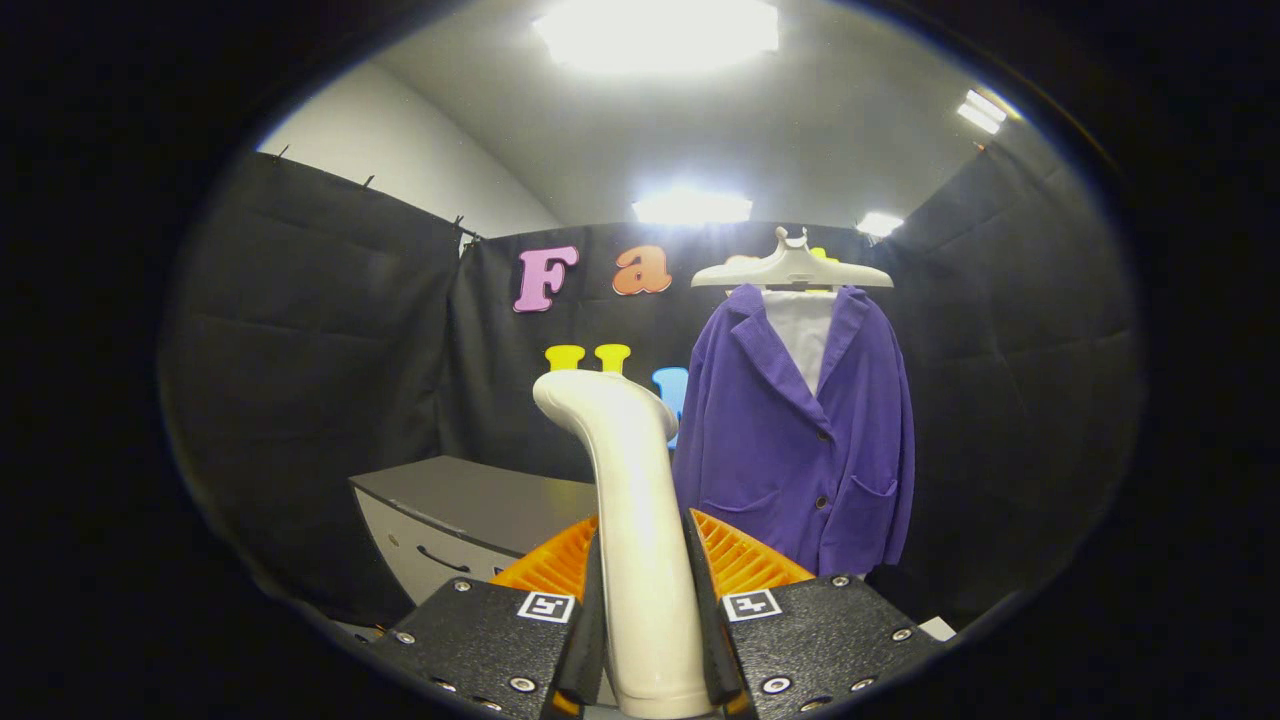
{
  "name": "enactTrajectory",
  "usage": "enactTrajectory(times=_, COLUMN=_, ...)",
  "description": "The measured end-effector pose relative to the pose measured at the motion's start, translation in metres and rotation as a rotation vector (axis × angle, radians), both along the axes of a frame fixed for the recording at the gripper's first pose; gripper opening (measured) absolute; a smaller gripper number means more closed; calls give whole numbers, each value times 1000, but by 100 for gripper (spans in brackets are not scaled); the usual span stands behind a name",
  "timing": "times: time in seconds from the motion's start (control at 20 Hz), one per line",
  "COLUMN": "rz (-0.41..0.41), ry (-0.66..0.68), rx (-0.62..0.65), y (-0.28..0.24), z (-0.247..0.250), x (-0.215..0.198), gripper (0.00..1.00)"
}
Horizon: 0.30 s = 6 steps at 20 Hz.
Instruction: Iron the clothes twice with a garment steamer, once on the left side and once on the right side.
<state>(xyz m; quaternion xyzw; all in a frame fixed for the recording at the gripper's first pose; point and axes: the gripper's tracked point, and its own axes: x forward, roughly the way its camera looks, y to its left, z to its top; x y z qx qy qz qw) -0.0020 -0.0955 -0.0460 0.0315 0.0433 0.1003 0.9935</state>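
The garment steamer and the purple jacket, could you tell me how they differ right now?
The garment steamer is white, hard and clamped upright between the gripper fingers; the purple jacket is soft cloth, hanging free from a hanger beyond them. The steamer stands apart from the jacket. Both are upright.

**Black Booth Under Bright Lights**

Black cloth walls [330, 330] wrap the booth, pinned along the top edge. Above them, a pale wall [400, 160] and grey ceiling [800, 140] with glaring light panels [655, 35]. Low down, a grey cabinet [470, 510] with a drawer handle.
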Motion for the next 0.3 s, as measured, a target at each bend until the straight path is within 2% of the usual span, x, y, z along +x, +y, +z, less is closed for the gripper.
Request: enactTrajectory(times=0.3, rz=0, ry=15, rx=3, y=-3, z=-6, x=-3, gripper=39)
